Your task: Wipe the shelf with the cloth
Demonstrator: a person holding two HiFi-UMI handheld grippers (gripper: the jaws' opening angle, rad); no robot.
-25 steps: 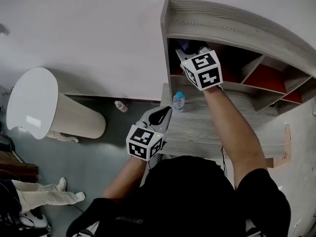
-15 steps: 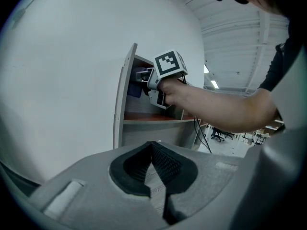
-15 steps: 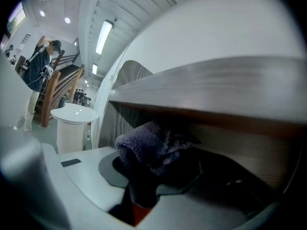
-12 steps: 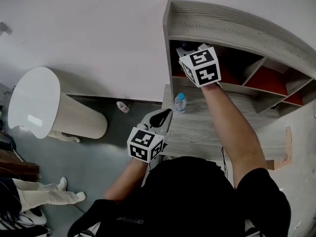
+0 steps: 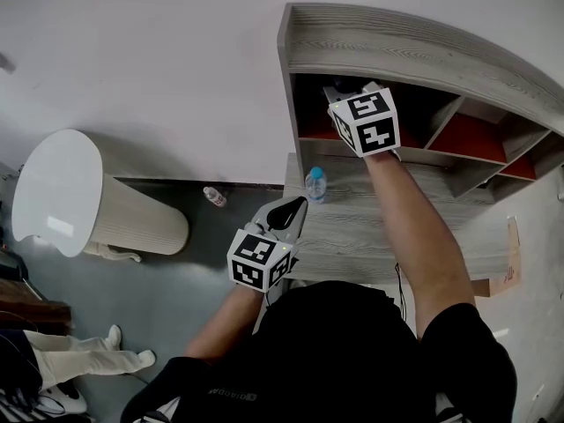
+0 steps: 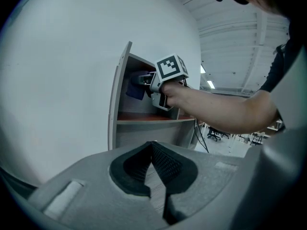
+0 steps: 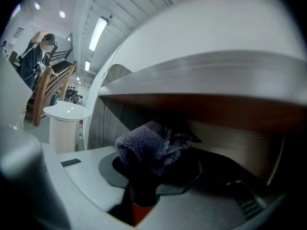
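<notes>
Head view: the right claw (image 5: 351, 95) reaches into the top left compartment of the grey wood-grain shelf unit with red-brown boards (image 5: 397, 47), and its marker cube (image 5: 364, 123) covers whatever it carries. The left claw (image 5: 285, 211) hangs low over the near left edge of the grey wood-grain counter (image 5: 352, 236), well apart from the shelf. A clear plastic water bottle with a blue cap (image 5: 315, 183) stands upright near the counter's back left corner, just below that compartment.

Left gripper view: the left claw's jaws meet tip to tip with nothing between them, and only counter grain shows through the slot beneath. Beyond them, the right claw holds a dark blue bunched cloth (image 6: 135, 89) up inside the compartment, near the left side wall and above the red-brown board (whether it touches either surface I cannot tell).

Right gripper view: the right claw's jaws are clamped on the cloth, which bulges forward of the pads as a fuzzy wad. The red-brown underside of the top board runs overhead, with grey wall behind.

The wiping step seems to be in hand, in this first compartment. The next move likely calls for pressing the wad firmly against one surface and sweeping along it, keeping the grip tight, then working rightward through the other compartments while steering the arm clear of the bottle
</notes>
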